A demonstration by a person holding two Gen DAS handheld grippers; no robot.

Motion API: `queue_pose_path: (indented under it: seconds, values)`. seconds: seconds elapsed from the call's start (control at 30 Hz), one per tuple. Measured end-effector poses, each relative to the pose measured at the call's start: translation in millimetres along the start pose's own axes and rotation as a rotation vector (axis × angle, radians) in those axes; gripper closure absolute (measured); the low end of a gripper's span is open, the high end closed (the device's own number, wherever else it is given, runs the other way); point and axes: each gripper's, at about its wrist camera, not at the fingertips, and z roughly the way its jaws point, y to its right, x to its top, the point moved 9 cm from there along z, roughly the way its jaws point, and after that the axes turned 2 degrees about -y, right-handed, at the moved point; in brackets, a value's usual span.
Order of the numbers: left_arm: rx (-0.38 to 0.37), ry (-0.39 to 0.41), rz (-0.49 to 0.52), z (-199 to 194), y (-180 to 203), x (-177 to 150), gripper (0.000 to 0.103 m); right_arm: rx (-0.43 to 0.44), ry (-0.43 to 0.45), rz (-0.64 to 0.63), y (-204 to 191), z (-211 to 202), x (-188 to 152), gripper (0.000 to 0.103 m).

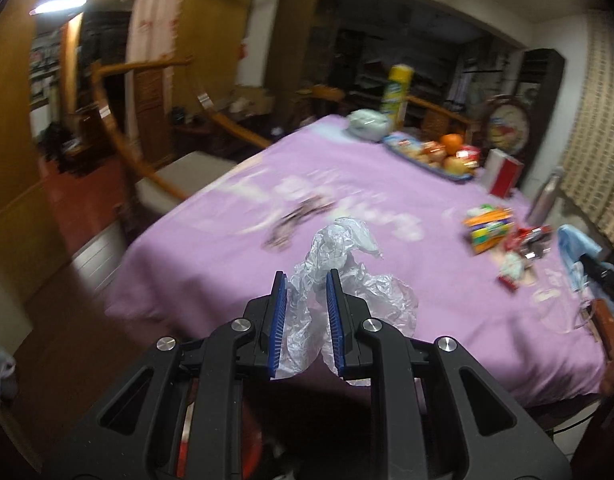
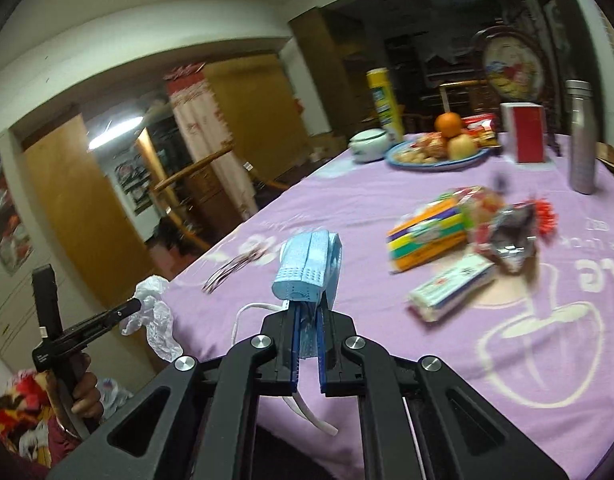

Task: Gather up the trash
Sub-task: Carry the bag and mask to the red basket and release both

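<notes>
Between right tongs (image 2: 308, 312), blue face mask (image 2: 307, 270).

I see the bench under a purple cloth (image 2: 347, 208) printed with white drawings and lettering. At its far end a blue plate (image 2: 435, 160) carries an orange (image 2: 449, 124), an apple (image 2: 462, 147) and small wrapped snacks. Just left of the plate sits a white lidded bowl (image 2: 369, 142), and behind it stands a tall yellow canister (image 2: 383, 104). A red-and-white box (image 2: 527, 132) stands upright right of the plate, with a steel bottle (image 2: 582, 136) further right. A wooden chair (image 1: 119, 120) stands beside the bench on the left, and a round framed clock (image 1: 509, 128) sits beyond the far edge.
</notes>
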Motion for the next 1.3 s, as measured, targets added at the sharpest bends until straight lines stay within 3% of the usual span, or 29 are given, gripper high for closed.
queue_pose_path:
  seconds: [0.2,0.33,0.43,0.47,0.5,0.57,0.77,1.03,1.1,1.17,1.2,1.3]
  values:
    - [0.131,-0.133,-0.077,13,-81,-49,0.082,0.064,-0.085,-0.075,-53,31,-13,0.096]
    - [0.219,-0.27,-0.117,34,-123,-86,0.079,0.094,-0.146,-0.119,-83,52,-25,0.096]
    - [0.22,-0.331,-0.164,46,-136,-100,0.054,0.114,-0.197,-0.162,-107,68,-36,0.096]
    - [0.227,-0.329,-0.175,45,-142,-103,0.034,0.122,-0.216,-0.179,-115,74,-40,0.096]
    - [0.254,-0.314,-0.19,43,-149,-102,0.022,0.129,-0.235,-0.196,-124,79,-45,0.096]
    - [0.292,-0.286,-0.213,39,-160,-100,0.017,0.139,-0.267,-0.224,-139,88,-52,0.096]
    - [0.324,-0.248,-0.336,36,-195,-101,0.014,0.187,-0.363,-0.297,-182,116,-75,0.095]
    - [0.375,-0.197,-0.402,25,-233,-99,0.013,0.311,-0.547,-0.427,-259,160,-129,0.092]
    - [0.391,-0.185,-0.398,23,-239,-97,0.012,0.35,-0.57,-0.456,-279,166,-138,0.088]
    - [0.406,-0.176,-0.393,20,-243,-96,0.011,0.375,-0.58,-0.486,-293,170,-144,0.071]
    - [0.41,-0.172,-0.391,20,-244,-95,0.011,0.374,-0.579,-0.501,-298,172,-146,0.068]
    - [0.412,-0.162,-0.386,18,-246,-94,0.01,0.384,-0.591,-0.496,-300,174,-148,0.067]
